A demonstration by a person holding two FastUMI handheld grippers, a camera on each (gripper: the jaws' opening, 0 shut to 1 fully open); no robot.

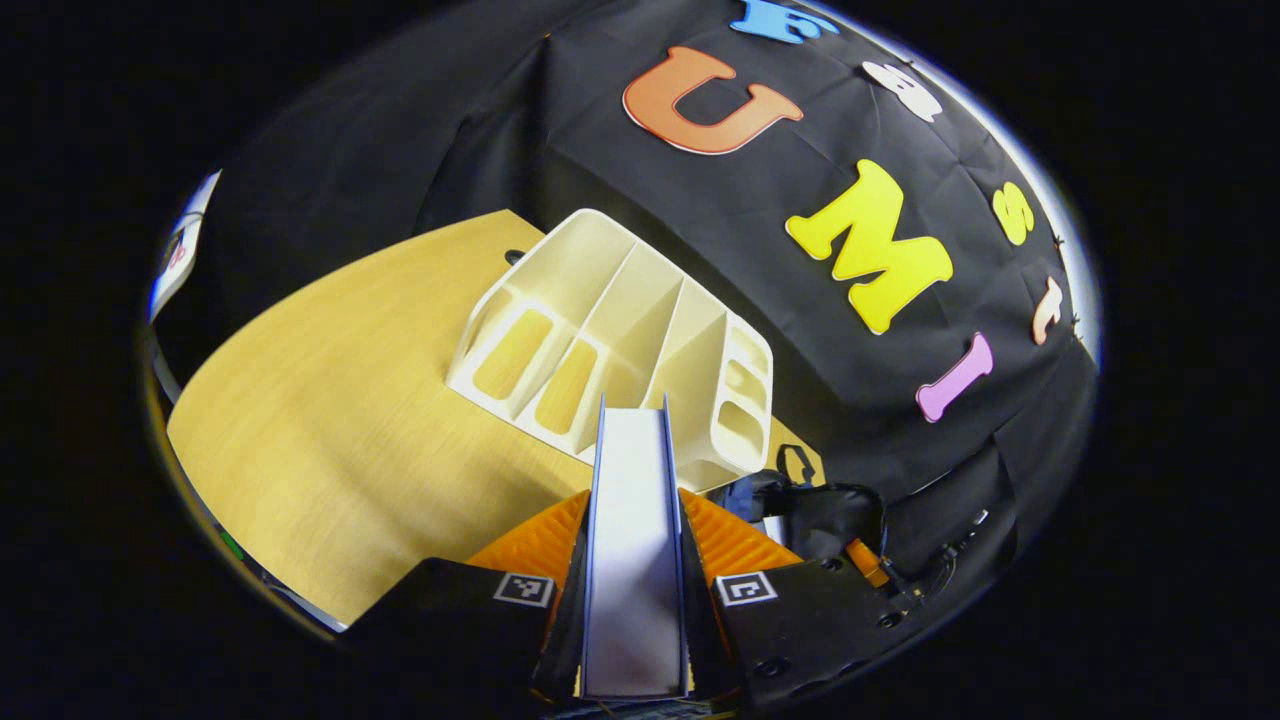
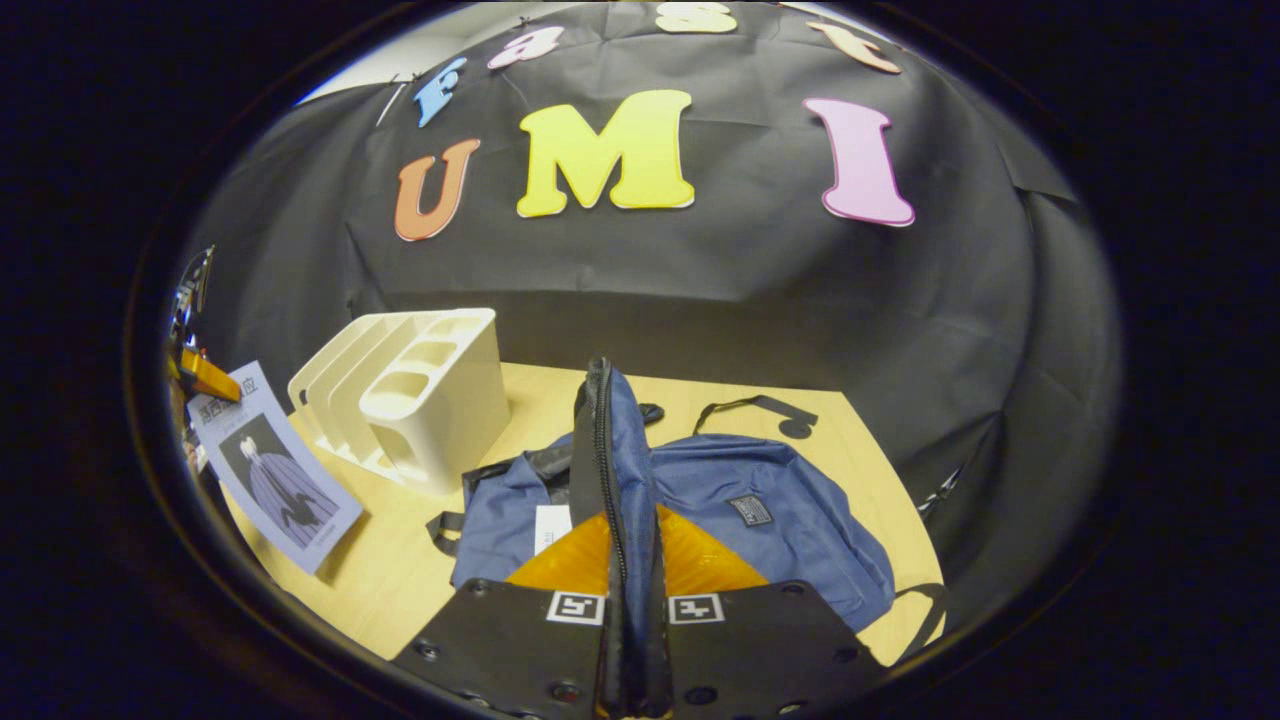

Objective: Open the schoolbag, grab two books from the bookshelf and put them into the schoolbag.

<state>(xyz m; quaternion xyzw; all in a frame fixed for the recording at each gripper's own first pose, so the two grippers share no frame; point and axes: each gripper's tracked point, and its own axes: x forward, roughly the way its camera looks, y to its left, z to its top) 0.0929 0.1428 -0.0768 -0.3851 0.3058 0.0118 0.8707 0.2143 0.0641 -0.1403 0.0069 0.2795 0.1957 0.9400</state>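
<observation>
Your left gripper pinches a slim, pale book edge-on before the slotted cream plastic bookshelf. Your right gripper clamps the blue fabric schoolbag (zipper edge raised) on the wood-grain surface.

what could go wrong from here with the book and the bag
1. The left gripper pinches the book by one edge, so it may pivot or slip on the way to the schoolbag.
2. The right gripper holds up only a thin strip of the bag's zipper edge; if it slips, the opening may sag shut.
3. The bookshelf stands close beside the bag, so the swinging book could clip it.
</observation>
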